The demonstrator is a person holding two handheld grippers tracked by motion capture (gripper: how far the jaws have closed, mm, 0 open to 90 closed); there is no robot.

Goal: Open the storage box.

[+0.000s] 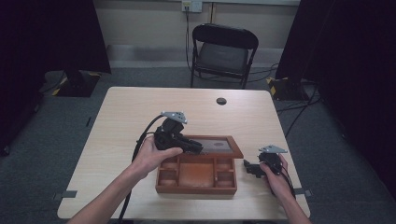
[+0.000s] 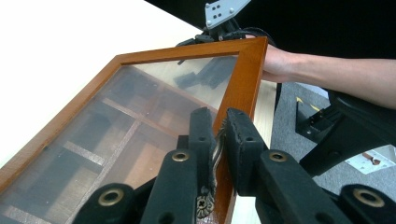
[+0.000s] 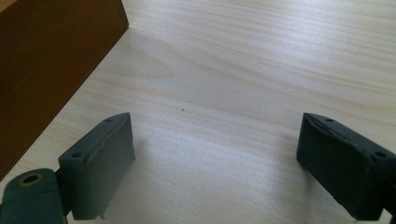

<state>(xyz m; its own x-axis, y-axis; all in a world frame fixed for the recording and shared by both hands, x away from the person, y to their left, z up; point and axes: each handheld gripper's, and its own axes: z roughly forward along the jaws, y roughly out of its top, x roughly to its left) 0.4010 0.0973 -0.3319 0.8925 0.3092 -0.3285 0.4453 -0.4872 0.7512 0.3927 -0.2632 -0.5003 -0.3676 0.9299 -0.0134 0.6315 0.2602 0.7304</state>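
Pale wood bench (image 1: 121,121), folding chair (image 1: 223,51) behind.

- Wooden compartment box (image 1: 196,179) at near middle; glass-paned lid (image 2: 140,112) raised, tilted back.
- Left gripper (image 2: 219,140): jaws pinched together on small metal clasp (image 2: 215,156) at lid's front edge.
- Right gripper (image 3: 215,158): jaws wide apart, nothing between, resting on bench just right of box.

Risks, judged:
- thin clasp slips from pads, lid slams, glass may crack
- box unbraced, may skid or tip as lid swings

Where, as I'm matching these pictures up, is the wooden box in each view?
High view: wooden box mid-table, near edge, lid raised.
Left gripper view: lid spans left and centre; left claw shut on its latch.
Right gripper view: box wall, top left.
Shared landmark: pale table.
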